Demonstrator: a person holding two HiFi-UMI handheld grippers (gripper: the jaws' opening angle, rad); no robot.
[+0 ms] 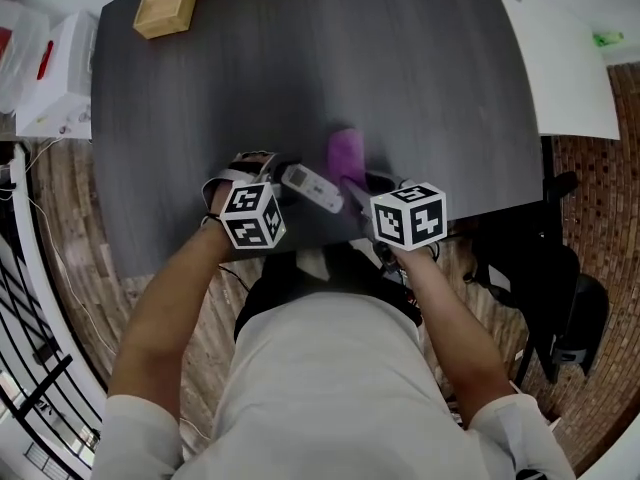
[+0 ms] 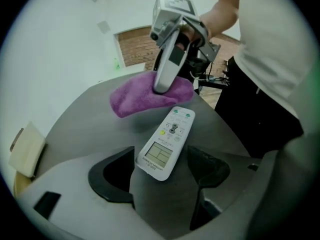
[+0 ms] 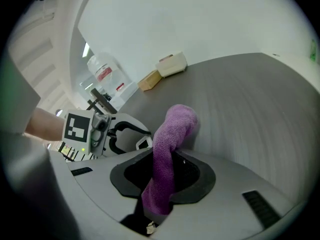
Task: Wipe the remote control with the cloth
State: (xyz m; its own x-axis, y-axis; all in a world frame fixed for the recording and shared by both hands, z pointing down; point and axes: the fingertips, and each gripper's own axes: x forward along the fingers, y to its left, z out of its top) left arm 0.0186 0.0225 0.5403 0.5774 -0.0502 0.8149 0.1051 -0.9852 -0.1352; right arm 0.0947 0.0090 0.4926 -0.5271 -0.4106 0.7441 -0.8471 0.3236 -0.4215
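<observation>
Left tool (image 2: pixel 161 155) has its jaws spread wide, one on each side of the near end of the remote control (image 2: pixel 167 143), and neither pad presses on it. The remote lies flat and face up on the dark counter (image 1: pixel 420 68), close to the person's edge. Its display end sits between the left jaws and its button end points away toward the cloth (image 2: pixel 145 95). Nothing holds it, so only its own weight keeps it in place.

Just past the button end, the purple cloth lies bunched on the counter, very near the remote; whether the two touch is not clear. To the right, the right tool (image 3: pixel 161 176) pinches one end of the cloth firmly between its jaws, and the rest stands up out of the grip and folds over toward the counter.

Judging from this, the wiping step is in hand but paused, with the cloth off the remote and the steadying tool let go. For the next stroke, the left jaws would likely need to close on the remote's long sides so it cannot slide. The right tool could then drag the cloth back across the buttons and display with light downward pressure.
</observation>
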